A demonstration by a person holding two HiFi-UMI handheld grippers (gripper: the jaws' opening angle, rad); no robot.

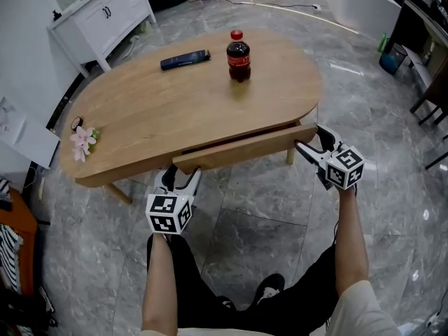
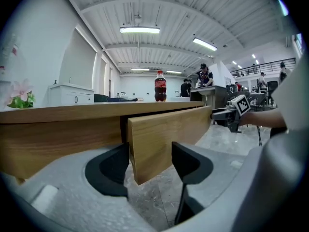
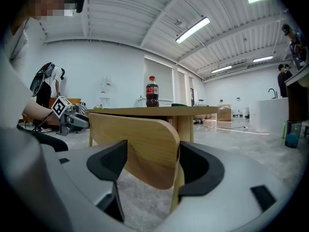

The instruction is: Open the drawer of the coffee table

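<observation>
The oval wooden coffee table point(image 1: 140, 110) has its drawer front point(image 1: 245, 149) pulled out a little from the near edge. My left gripper point(image 1: 180, 177) is at the drawer front's left end. In the left gripper view the panel point(image 2: 164, 134) stands between the jaws of that gripper point(image 2: 150, 153), both pads against it. At the right end sits my right gripper point(image 1: 308, 140). The right gripper view shows the rounded panel end point(image 3: 135, 144) clamped between the jaws of this gripper point(image 3: 152, 163).
A cola bottle point(image 1: 238, 56), a dark remote point(image 1: 185, 60) and a pink flower point(image 1: 82, 142) lie on the tabletop. A white cabinet point(image 1: 105, 12) stands at the back left. My legs and shoes point(image 1: 269, 289) are on the marble floor just behind the drawer.
</observation>
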